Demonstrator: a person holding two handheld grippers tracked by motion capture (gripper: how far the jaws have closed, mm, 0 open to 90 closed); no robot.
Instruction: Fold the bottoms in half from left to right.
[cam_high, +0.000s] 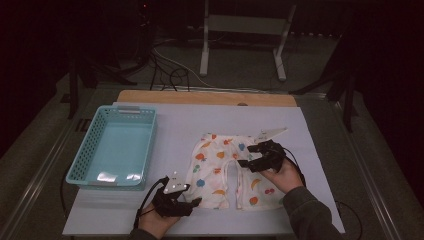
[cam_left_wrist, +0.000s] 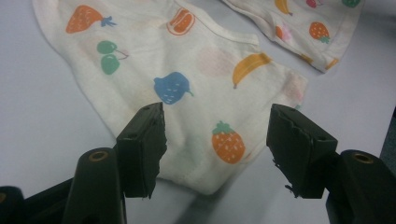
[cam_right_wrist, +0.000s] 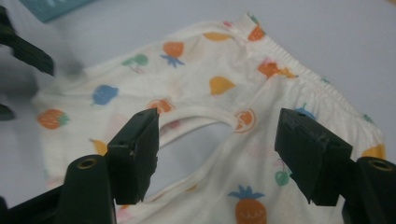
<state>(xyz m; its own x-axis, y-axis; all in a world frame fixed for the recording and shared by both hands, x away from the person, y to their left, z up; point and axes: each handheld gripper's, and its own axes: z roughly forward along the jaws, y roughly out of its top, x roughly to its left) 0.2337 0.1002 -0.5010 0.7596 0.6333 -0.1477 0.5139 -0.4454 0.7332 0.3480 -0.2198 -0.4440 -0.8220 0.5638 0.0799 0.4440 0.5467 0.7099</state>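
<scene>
- Here both sets of jaws stand spread, pinching nothing: left gripper (cam_high: 192, 201) at one leg hem, right gripper (cam_high: 248, 156) above the crotch.
- We judge folding is starting; the fruit-print shorts (cam_high: 223, 167) lie flat mid-counter (cam_high: 310, 150), toward its near edge.
- Next, we close on the fabric.

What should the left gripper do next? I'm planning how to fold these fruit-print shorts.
Probably ease the left gripper down and close on the leg hem of the shorts: its jaws stand open just above that corner, gripping nothing, and the shorts lie flat on the table.
</scene>
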